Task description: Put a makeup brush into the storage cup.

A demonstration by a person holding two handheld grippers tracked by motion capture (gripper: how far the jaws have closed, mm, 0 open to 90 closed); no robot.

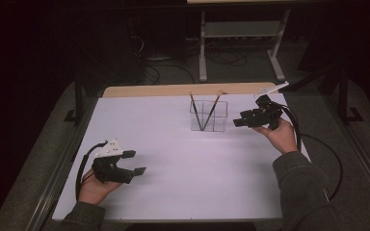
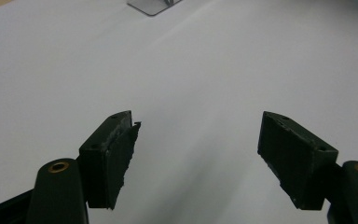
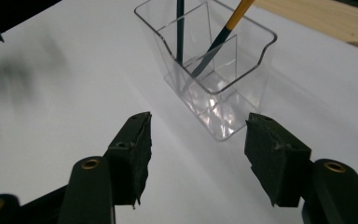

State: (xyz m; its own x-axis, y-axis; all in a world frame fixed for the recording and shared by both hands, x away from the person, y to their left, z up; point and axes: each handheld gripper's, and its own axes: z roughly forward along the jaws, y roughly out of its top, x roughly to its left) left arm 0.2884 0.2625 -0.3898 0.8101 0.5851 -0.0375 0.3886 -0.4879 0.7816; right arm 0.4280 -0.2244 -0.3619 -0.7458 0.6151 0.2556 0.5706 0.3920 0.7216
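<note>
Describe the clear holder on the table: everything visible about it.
The clear holder looks like transparent plastic, squarish with rounded corners, and inner walls split it into compartments. It stands upright on the white table, toward the far edge. Two pencils lean inside, crossing toward opposite sides. The right gripper faces it with jaws apart, not touching it.
</note>
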